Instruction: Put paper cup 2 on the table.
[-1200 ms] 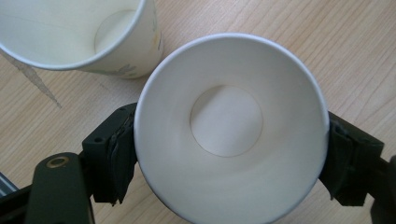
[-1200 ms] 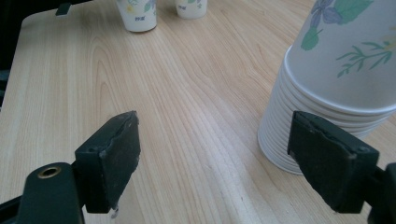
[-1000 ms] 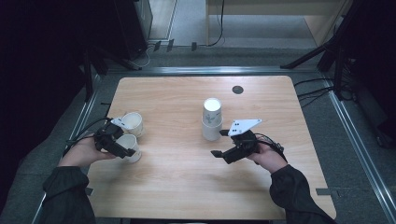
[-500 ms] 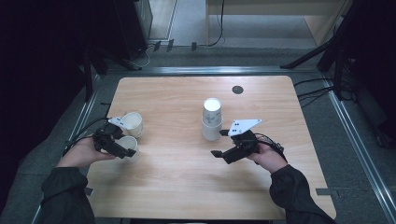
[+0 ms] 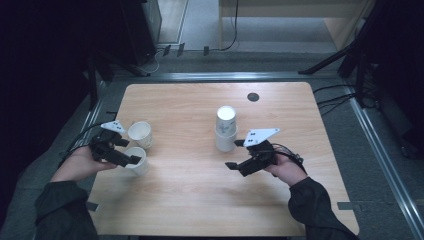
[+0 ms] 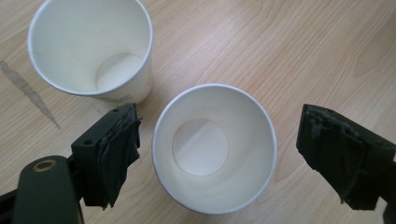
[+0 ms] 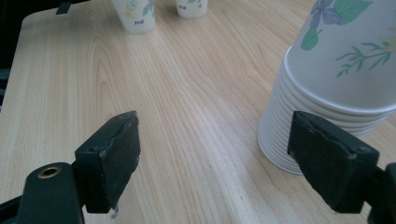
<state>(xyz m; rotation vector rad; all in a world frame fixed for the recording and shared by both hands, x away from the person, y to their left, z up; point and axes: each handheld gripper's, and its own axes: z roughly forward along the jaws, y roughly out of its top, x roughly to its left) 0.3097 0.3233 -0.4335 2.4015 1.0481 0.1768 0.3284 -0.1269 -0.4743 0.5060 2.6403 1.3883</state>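
Since a second ago our left gripper (image 6: pixel 219 154) has lifted slightly and its jaws have just been opening; they now stand wide, straddling a smooth paper cup (image 6: pixel 214 148) without touching it. It stands upright near the table's (image 5: pixel 190 200) left edge, beside a second cup (image 6: pixel 91 49). Our right gripper (image 7: pixel 215 163) gapes empty by the ribbed inverted cup stack (image 7: pixel 336 79).

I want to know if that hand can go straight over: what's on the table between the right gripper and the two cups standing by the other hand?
Nothing: in the right gripper view, bare wooden table runs from the right gripper to the two cups.
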